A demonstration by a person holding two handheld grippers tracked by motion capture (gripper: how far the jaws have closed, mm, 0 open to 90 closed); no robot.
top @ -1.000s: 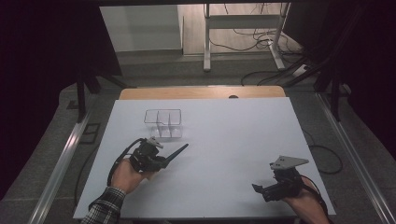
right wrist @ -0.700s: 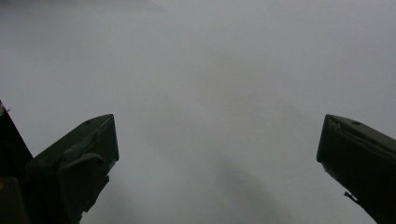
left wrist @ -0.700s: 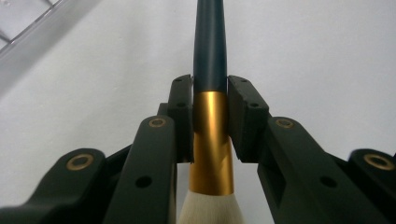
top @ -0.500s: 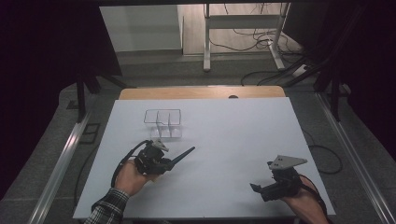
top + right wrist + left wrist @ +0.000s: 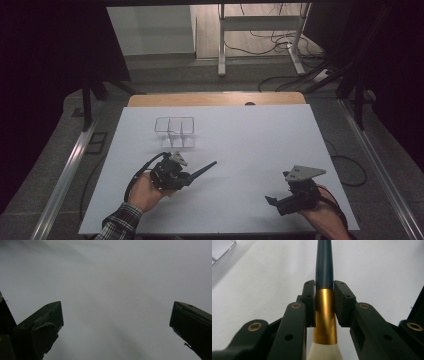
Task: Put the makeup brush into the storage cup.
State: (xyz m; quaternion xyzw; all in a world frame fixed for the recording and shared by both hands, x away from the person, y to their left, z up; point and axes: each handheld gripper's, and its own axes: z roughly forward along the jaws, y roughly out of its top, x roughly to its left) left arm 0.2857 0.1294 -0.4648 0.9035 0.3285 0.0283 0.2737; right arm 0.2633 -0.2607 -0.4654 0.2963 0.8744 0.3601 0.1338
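Table (image 5: pixel 260 150) white, wood strip at far edge, dark room, cables on floor behind. Left gripper (image 5: pixel 324 293) pinches brush (image 5: pixel 324 310), lower left. Right gripper (image 5: pixel 116 315) spread, lower right. Clear organizer (image 5: pixel 174 131) upper left.

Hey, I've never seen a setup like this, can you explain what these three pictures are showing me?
A person sits at a white table with a hand-held two-jaw gripper in each hand. The high view looks down from above. The other two come from cameras riding on the grippers, looking along their black jaws. On the table stands a clear divided box. The left gripper is shut on a brush, clamping its gold collar; pale bristles point back toward the camera and the dark handle points away. The right gripper is open and holds nothing, with bare table ahead.
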